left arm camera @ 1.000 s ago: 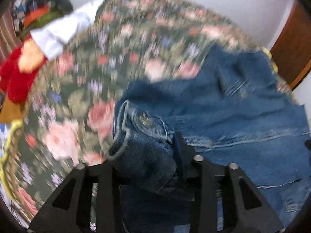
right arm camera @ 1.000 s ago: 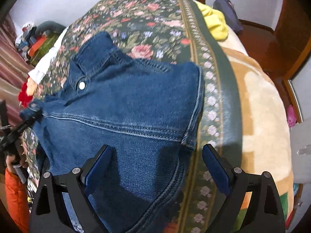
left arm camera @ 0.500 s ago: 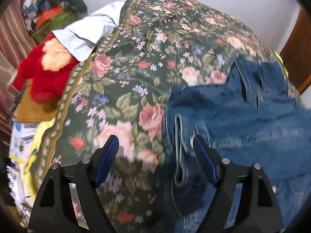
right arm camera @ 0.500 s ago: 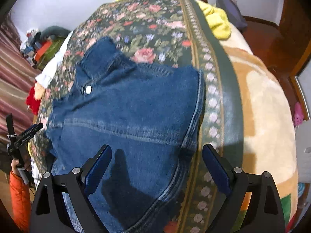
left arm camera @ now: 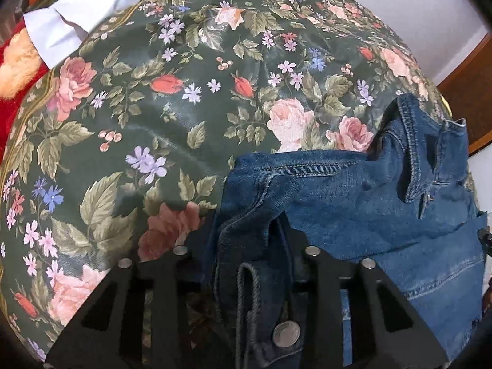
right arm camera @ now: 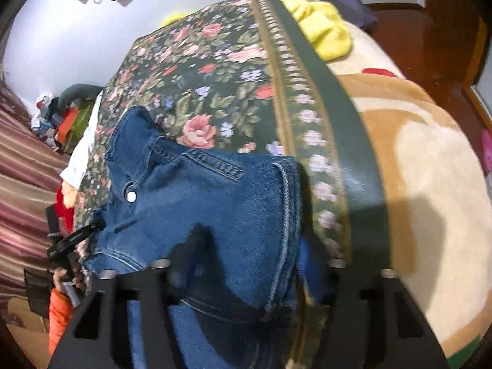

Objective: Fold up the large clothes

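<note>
A blue denim jacket lies spread on a floral bedspread, collar to the far right. My left gripper is closing over the jacket's near left edge. A bunched fold with a metal button fills the gap between its fingers. In the right wrist view, my right gripper is closing on the jacket at its stitched right edge, and denim is gathered between the jaws. The left gripper shows there at the jacket's far left corner, held by a hand.
A white cloth and a red plush toy lie past the bedspread's left edge. A yellow cloth and a beige blanket lie to the right. Dark wooden furniture stands behind. Clutter is piled at the far left.
The left gripper let go of a denim bunch, opened wide, then dropped and narrowed over the jacket's left edge. The right gripper, wide open before, came down and narrowed on the right edge.
</note>
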Demonstrator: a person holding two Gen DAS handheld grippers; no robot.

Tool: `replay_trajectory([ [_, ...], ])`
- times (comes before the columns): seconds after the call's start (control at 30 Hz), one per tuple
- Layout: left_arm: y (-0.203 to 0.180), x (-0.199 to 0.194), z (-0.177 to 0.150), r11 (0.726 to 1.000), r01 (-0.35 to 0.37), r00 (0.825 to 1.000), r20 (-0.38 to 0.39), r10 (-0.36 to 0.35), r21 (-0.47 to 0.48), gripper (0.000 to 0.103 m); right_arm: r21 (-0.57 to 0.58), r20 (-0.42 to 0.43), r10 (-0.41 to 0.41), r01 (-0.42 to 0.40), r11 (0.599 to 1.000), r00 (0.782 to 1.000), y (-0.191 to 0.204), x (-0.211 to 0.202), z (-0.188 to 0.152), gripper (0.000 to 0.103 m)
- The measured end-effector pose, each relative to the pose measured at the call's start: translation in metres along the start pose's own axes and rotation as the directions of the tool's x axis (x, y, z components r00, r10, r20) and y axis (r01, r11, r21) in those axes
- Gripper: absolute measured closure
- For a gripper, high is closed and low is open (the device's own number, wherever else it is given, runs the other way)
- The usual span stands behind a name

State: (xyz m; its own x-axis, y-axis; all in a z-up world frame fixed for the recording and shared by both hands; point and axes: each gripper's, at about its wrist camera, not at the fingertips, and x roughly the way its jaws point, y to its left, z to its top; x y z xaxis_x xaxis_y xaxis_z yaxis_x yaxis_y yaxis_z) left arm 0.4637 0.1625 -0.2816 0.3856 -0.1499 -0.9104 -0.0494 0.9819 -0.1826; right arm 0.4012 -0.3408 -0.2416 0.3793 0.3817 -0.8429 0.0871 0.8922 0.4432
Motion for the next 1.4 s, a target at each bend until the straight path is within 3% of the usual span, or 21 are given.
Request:
replay_trajectory([
  [0.1,-0.011,-0.011,-0.003,0.999,-0.04,0.998,0.05,0.038,0.033,0.084,-0.024,0.004,-0.004,0.004,1.0,1.0,0.006,0.006,0.003,0.072],
  [0.17,-0.014,-0.025,-0.005,0.997,-0.065,0.994,0.092,0.061,0.041,0.087,-0.071,-0.006,-0.052,0.051,0.996,0.999,0.016,0.009,0.008,0.083],
  [0.27,-0.011,-0.048,-0.006,0.991,-0.128,0.982,0.146,0.12,0.043,0.091,-0.127,0.019,-0.078,0.08,0.989,0.997,0.04,0.007,0.025,0.088],
  [0.37,0.003,-0.076,-0.006,0.991,-0.135,0.971,0.199,0.129,0.016,0.093,-0.198,0.06,-0.08,0.09,0.976,0.995,0.069,0.008,0.041,0.091],
  [0.5,0.03,-0.099,-0.001,0.989,-0.141,0.961,0.235,0.146,-0.037,0.094,-0.273,0.084,-0.085,0.105,0.956,0.993,0.108,0.028,0.061,0.092],
  [0.63,0.06,-0.081,0.001,0.982,-0.177,0.966,0.177,0.186,-0.07,0.092,-0.33,0.101,-0.123,0.149,0.932,0.987,0.132,0.06,0.075,0.092],
  [0.77,0.088,-0.056,-0.001,0.977,-0.165,0.974,0.133,0.182,-0.132,0.075,-0.331,0.117,-0.181,0.21,0.92,0.977,0.132,0.089,0.079,0.091],
  [0.87,0.092,-0.051,-0.002,0.978,-0.143,0.976,0.141,0.164,-0.151,0.073,-0.325,0.104,-0.15,0.176,0.929,0.983,0.12,0.093,0.081,0.088],
  [1.03,0.082,-0.05,-0.005,0.977,-0.19,0.969,0.144,0.203,-0.099,0.071,-0.319,0.013,-0.116,0.114,0.941,0.993,0.106,0.087,0.087,0.085],
  [1.1,0.08,-0.051,-0.005,0.976,-0.197,0.968,0.139,0.209,-0.099,0.069,-0.325,0.002,-0.133,0.126,0.937,0.991,0.104,0.082,0.086,0.08],
  [1.13,0.08,-0.053,-0.005,0.975,-0.197,0.968,0.135,0.21,-0.104,0.069,-0.337,0.013,-0.159,0.154,0.929,0.987,0.104,0.079,0.084,0.068],
  [1.17,0.08,-0.055,-0.007,0.974,-0.197,0.969,0.129,0.211,-0.113,0.068,-0.348,0.033,-0.193,0.192,0.918,0.981,0.104,0.076,0.081,0.047],
  [1.23,0.08,-0.059,-0.008,0.972,-0.201,0.969,0.12,0.216,-0.121,0.066,-0.369,0.121,-0.306,0.329,0.869,0.944,0.107,0.068,0.074,0.017],
  [1.3,0.076,-0.068,-0.011,0.968,-0.222,0.965,0.116,0.236,-0.118,0.058,-0.393,0.154,-0.321,0.356,0.848,0.934,0.109,0.058,0.067,0.014],
  [1.4,0.069,-0.09,-0.019,0.962,-0.252,0.955,0.133,0.265,-0.104,0.054,-0.387,0.122,-0.281,0.306,0.87,0.952,0.108,0.037,0.058,0.014],
])
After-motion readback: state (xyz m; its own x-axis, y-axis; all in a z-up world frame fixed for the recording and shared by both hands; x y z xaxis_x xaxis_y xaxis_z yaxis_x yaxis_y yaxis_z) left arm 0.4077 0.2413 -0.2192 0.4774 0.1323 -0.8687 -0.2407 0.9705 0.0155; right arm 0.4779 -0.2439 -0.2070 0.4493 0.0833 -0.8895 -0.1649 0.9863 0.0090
